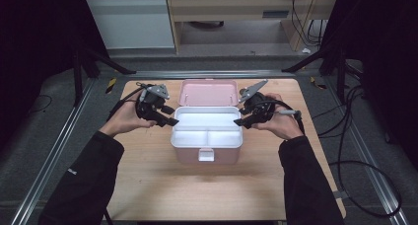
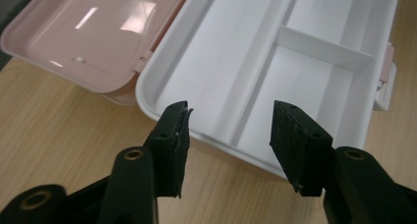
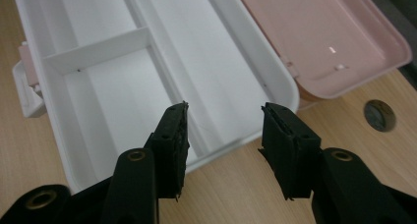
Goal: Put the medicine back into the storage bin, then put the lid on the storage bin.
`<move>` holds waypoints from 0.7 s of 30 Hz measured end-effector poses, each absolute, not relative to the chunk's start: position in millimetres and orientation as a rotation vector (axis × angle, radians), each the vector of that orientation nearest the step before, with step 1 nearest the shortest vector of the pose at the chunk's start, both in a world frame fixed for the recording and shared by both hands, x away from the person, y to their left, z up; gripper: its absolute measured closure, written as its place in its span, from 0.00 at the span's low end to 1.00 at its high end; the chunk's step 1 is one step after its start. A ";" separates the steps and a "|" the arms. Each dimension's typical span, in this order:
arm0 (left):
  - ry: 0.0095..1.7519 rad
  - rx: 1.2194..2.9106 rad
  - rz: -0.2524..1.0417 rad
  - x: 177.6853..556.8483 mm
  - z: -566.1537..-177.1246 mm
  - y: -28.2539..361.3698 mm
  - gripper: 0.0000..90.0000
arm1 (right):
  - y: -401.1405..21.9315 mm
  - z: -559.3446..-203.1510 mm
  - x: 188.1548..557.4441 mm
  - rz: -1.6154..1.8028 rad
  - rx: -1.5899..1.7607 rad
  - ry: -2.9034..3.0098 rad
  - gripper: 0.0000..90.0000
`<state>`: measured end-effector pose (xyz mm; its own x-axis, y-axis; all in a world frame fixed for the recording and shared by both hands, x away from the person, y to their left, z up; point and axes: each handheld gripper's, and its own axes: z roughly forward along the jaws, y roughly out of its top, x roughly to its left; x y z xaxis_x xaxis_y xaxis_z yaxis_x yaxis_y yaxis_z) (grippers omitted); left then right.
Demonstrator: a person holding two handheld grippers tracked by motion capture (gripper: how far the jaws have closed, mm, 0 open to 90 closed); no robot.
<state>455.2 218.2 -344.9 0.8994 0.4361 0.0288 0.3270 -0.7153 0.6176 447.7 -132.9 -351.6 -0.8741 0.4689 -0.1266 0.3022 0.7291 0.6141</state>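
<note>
A pink box [image 1: 187,156] stands in the middle of the wooden table with its lid [image 1: 208,93] thrown back flat behind it. A white tray [image 1: 207,109] with dividers sits in the box, and its compartments hold nothing. My left gripper [image 1: 172,115] hovers at the tray's left end, open, with nothing between its jaws. In the left gripper view the left gripper [image 2: 231,113] frames the tray's rim [image 2: 162,62] beside the lid [image 2: 98,32]. My right gripper [image 1: 240,114] is at the tray's right end, also open and holding nothing. The right gripper [image 3: 223,111] looks over the tray's rim [image 3: 265,71] and the lid [image 3: 319,32].
A white latch [image 1: 206,155] hangs on the box's front wall. The wooden table [image 1: 197,195] has bare room in front of the box. A round dark hole [image 3: 379,115] is set in the table by the lid. Black frame legs and cables [image 1: 355,136] lie around it.
</note>
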 end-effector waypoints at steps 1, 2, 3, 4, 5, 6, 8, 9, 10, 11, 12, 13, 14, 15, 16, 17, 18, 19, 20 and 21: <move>0.566 2.417 0.244 453.6 -345.2 221.2 0.48 | -135.9 -349.4 445.9 0.859 0.628 2.643 0.54; 0.585 2.406 0.255 452.5 -345.6 223.0 0.46 | -139.5 -347.7 443.5 0.848 0.657 2.620 0.53; 0.608 2.392 0.269 451.4 -346.1 225.3 0.45 | -142.7 -347.3 442.1 0.872 0.684 2.601 0.53; 0.631 2.376 0.282 450.5 -346.8 227.9 0.44 | -146.9 -346.8 440.1 0.895 0.727 2.589 0.53; 0.656 2.360 0.296 450.0 -347.5 229.1 0.43 | -151.9 -347.3 438.1 0.893 0.769 2.571 0.52; 0.674 2.346 0.314 450.0 -348.0 230.3 0.42 | -155.4 -346.9 437.2 0.853 0.794 2.563 0.51; 0.715 2.308 0.333 451.3 -348.7 232.1 0.41 | -161.6 -348.2 436.8 0.862 0.840 2.530 0.51; 0.737 2.283 0.347 453.1 -348.9 233.4 0.40 | -164.9 -348.8 437.2 0.877 0.865 2.511 0.51; 0.755 2.261 0.357 454.8 -349.2 234.1 0.39 | -168.2 -350.1 438.0 0.893 0.893 2.488 0.51; 0.768 2.247 0.366 456.4 -349.4 234.5 0.39 | -170.5 -351.5 439.4 0.916 0.929 2.460 0.50; 0.794 2.219 0.379 459.5 -349.9 235.1 0.38 | -172.0 -352.7 440.6 0.935 0.956 2.439 0.50; 0.808 2.202 0.385 461.5 -350.2 235.5 0.37 | -173.7 -354.2 443.0 0.942 0.979 2.411 0.49; 0.823 2.182 0.397 464.4 -350.7 235.9 0.37 | -174.5 -354.7 444.8 0.942 0.988 2.391 0.48; 0.847 2.152 0.411 468.3 -351.6 235.9 0.36 | -175.2 -354.9 447.4 0.962 1.017 2.363 0.47; 0.868 2.128 0.417 471.7 -352.6 236.0 0.36 | -175.9 -355.1 450.8 1.000 1.037 2.324 0.46; 0.882 2.107 0.421 475.2 -353.7 236.1 0.35 | -176.1 -355.1 453.6 1.033 1.046 2.296 0.45; 0.890 2.091 0.420 477.8 -354.6 236.1 0.35 | -175.9 -355.3 456.1 1.061 1.063 2.267 0.44; 0.917 2.061 0.419 483.4 -356.9 235.7 0.35 | -175.6 -355.7 458.2 1.080 1.071 2.253 0.44; 0.933 2.050 0.418 486.5 -358.2 235.3 0.35 | -174.5 -356.8 462.1 1.105 1.077 2.229 0.44; 0.945 2.048 0.419 489.8 -359.5 234.8 0.35 | -174.1 -357.6 464.1 1.116 1.079 2.220 0.44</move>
